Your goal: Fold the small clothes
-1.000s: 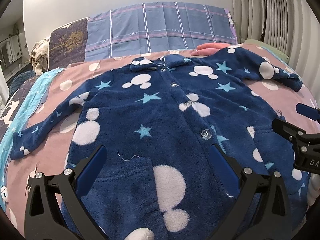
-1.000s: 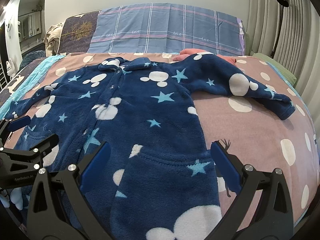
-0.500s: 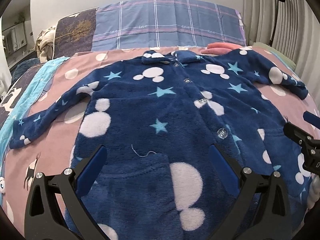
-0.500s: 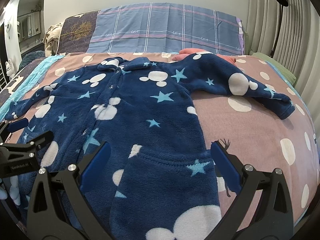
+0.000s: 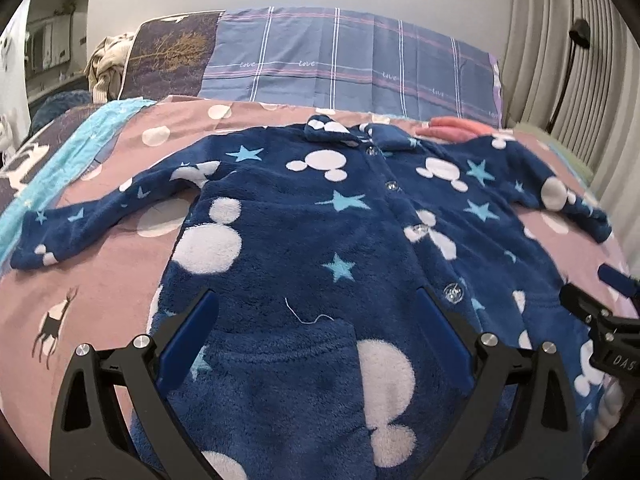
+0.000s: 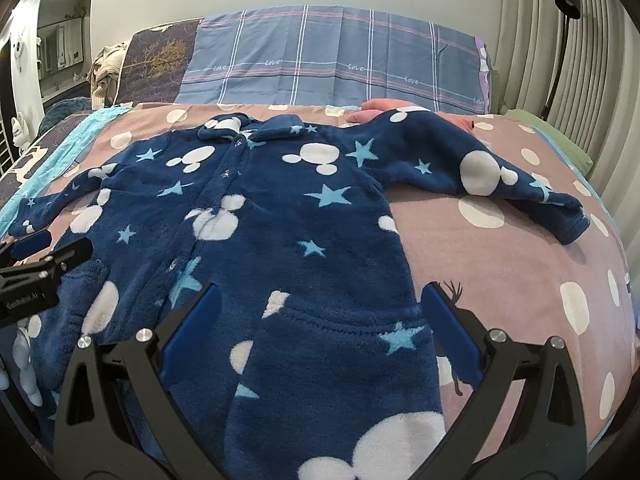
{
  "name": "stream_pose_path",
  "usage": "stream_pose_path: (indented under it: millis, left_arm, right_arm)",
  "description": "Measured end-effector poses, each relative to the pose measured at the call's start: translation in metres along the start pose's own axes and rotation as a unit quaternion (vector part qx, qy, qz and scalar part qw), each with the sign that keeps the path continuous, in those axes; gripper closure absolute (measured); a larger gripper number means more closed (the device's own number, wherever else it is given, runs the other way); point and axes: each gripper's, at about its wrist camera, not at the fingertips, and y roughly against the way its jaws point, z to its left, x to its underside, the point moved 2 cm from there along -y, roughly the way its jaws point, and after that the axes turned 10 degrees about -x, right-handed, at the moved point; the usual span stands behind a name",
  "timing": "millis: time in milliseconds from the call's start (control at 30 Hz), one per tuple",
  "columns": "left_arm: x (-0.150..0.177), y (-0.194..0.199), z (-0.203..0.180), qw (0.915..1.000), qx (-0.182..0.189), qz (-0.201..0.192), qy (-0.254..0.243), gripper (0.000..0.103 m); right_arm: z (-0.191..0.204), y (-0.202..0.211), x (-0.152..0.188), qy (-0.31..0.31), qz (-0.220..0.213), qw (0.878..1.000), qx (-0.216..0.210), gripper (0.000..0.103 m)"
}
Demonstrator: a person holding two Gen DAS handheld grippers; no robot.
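I am holding both grippers low over the bed [image 6: 520, 264], and over the last second I have been easing the left gripper [image 5: 316, 336] back and a little leftward: the onesie [image 5: 320, 232] is sitting lower and further right between its fingers than before, with more of the near-left bedspread showing. The right gripper [image 6: 316, 332] is barely shifting; its view is staying almost the same. To me this means I am still lining up, not grasping, so the fold is not yet begun.

The onesie, a navy fleece one with white mouse-head shapes and pale blue stars, is lying flat and face up, buttons [image 5: 452, 292] running up the middle, both sleeves spread outward. Its lower body is filling the gap between the left gripper's fingers and most of the gap between the right gripper's, whose right finger is over bare bedspread just off the hem edge. A loose pale thread [image 5: 308, 314] is lying just ahead of the left fingers. Both pairs of fingers are standing wide apart and holding nothing.

Ahead of the collar, a plaid pillow [image 6: 332, 64] is carrying the repeated word "love". In the right wrist view, the left gripper [image 6: 44, 268] is reading "GenRobot.AI"; in the left wrist view, the right gripper [image 5: 600, 320] is showing only "DAS".
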Motion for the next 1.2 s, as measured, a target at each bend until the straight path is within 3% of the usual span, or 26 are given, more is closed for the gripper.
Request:
stream_pose_path:
  millis: [367,567,667,700,767,833,967,1067,1100,1200]
  left_arm:
    - [-0.005,-0.002,0.021,0.9998,0.005,-0.003,0.02,0.004]
    - [-0.014,-0.019,0.084,0.9909,0.053,0.032,0.12,0.015]
    - [-0.013,-0.032,0.146,0.9756,0.047,0.047,0.209,0.026]
    - [-0.01,-0.038,0.175,0.9656,0.041,0.052,0.251,0.029]
    - [-0.003,-0.048,0.22,0.9467,0.026,0.064,0.315,0.046]
    - [0.007,-0.056,0.262,0.9257,0.007,0.076,0.371,0.052]
    - [0.024,-0.075,0.323,0.8905,-0.037,0.098,0.443,0.052]
    - [0.027,-0.094,0.352,0.8624,-0.022,0.102,0.495,0.052]
    - [0.023,-0.098,0.357,0.8587,-0.018,0.095,0.503,0.052]
    - [0.005,-0.109,0.369,0.8591,-0.037,0.079,0.504,0.053]
  right_arm:
    - [0.01,0.0,-0.008,0.009,-0.014,1.0,-0.003,0.002]
    - [0.018,-0.003,-0.017,0.014,-0.014,1.0,0.0,0.002]
    - [0.021,-0.007,-0.019,0.018,-0.01,1.0,0.0,0.002]
    - [0.022,-0.009,-0.019,0.019,-0.008,1.0,0.0,0.002]
    - [0.024,-0.012,-0.017,0.021,-0.002,1.0,-0.001,0.002]
    - [0.026,-0.016,-0.016,0.023,0.003,1.0,-0.003,0.002]
    - [0.027,-0.024,-0.015,0.02,0.01,1.0,-0.003,0.002]
    - [0.028,-0.028,-0.015,0.018,0.014,1.0,-0.002,0.002]
    - [0.028,-0.029,-0.016,0.018,0.015,1.0,-0.002,0.002]
    - [0.028,-0.03,-0.016,0.02,0.014,1.0,0.0,0.002]
